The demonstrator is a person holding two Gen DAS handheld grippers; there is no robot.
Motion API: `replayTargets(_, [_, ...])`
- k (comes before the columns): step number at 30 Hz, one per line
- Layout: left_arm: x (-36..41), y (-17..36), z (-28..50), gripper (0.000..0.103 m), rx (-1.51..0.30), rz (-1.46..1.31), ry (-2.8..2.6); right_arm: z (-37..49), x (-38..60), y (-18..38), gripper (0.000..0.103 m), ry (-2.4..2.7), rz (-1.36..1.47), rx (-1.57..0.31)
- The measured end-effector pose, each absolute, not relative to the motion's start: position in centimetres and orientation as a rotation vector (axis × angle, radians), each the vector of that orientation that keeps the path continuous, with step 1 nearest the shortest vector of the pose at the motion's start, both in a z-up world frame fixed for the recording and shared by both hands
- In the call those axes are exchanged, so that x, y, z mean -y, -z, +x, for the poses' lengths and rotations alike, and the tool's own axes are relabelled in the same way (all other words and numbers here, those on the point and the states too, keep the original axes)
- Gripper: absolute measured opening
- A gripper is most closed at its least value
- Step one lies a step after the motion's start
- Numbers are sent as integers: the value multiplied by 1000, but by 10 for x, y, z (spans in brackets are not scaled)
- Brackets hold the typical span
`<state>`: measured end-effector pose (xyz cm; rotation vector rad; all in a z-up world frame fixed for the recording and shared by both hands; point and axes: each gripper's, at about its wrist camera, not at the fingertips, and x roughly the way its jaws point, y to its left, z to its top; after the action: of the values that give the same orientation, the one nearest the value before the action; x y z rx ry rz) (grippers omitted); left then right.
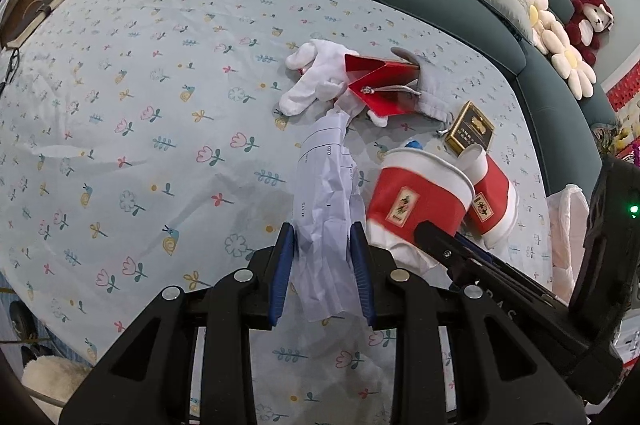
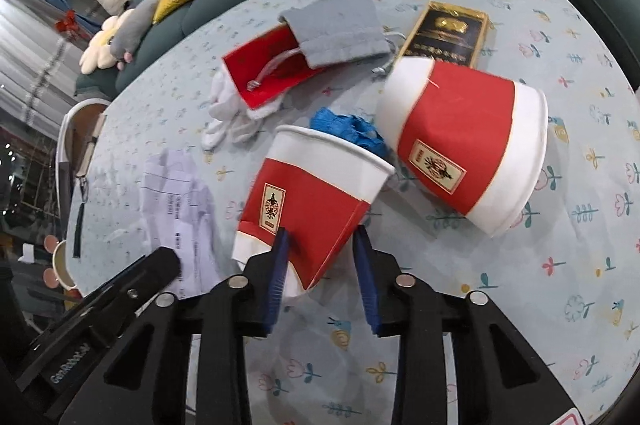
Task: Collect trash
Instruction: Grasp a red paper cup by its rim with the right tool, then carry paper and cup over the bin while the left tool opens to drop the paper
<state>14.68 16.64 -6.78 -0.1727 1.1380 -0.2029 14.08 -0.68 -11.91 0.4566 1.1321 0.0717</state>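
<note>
Two pieces are in hand: left gripper [image 1: 322, 257] pinches the crumpled paper [image 1: 326, 193], right gripper [image 2: 320, 265] clamps a red cup [image 2: 308, 193]. Second cup [image 2: 468, 145], gold box [image 2: 444, 33] and pouch [image 2: 340, 29] remain uncollected.

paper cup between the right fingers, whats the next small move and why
Probably lift the paper cup off the table: the right gripper looks shut on its lower body, dented in the squeeze, and the left gripper already holds the crumpled paper.
</note>
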Motion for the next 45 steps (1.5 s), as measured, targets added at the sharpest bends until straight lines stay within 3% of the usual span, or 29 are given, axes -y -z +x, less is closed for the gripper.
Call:
replayTargets(12, [-117, 21, 130, 28, -1064, -119, 266, 112, 53, 44, 26, -34, 437, -948])
replayTargets(23, [-20, -26, 96, 28, -989, -41, 418, 52, 151, -14, 26, 103, 471, -790])
replayTargets(45, [184, -26, 56, 29, -1019, 92, 751, -56, 333, -6, 26, 442, 554, -706])
